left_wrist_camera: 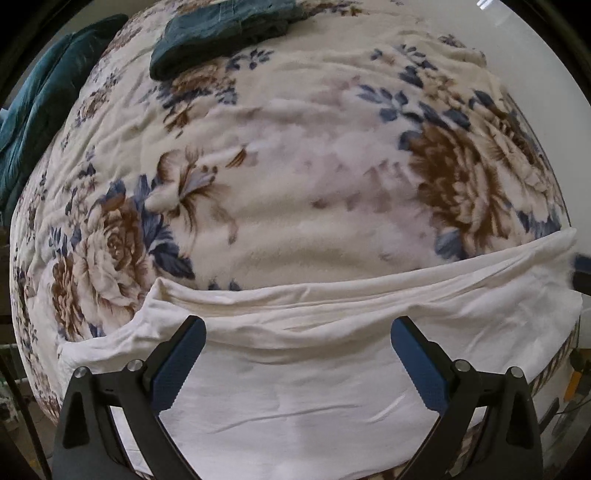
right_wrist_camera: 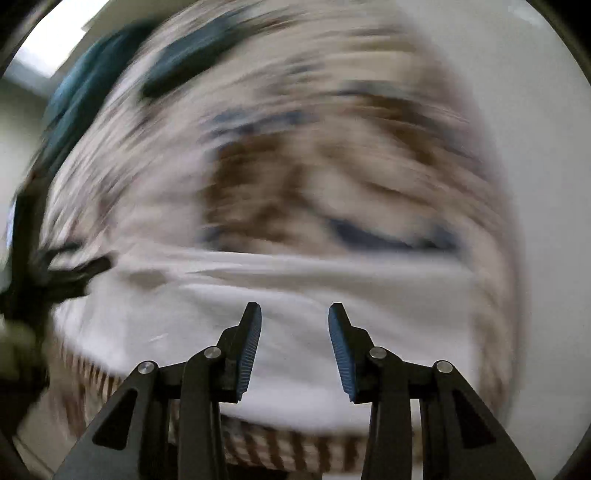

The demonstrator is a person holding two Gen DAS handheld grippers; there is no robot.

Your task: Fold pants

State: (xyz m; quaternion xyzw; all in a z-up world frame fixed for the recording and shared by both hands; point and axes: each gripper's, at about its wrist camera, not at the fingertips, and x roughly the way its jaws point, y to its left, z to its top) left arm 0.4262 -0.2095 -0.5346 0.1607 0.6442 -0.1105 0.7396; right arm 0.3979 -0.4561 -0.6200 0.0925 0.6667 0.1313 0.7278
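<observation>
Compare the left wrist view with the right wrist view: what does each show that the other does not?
Left wrist only: sharp flower print on the blanket, creases in the white pants, the wide-open left gripper.
Right wrist only: the open, empty right gripper, heavy motion blur.
Both: white pants on the blanket, a dark teal garment at the far side.

Matt white cloth pants (left_wrist_camera: 295, 369) – creased – on fleecy floral blanket (left_wrist_camera: 295, 184).

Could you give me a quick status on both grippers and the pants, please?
Left gripper open, empty, over white pants. Right gripper open, empty; view blurred. Pants flat on floral blanket. Folded teal garment lies apart, nothing in the way.
</observation>
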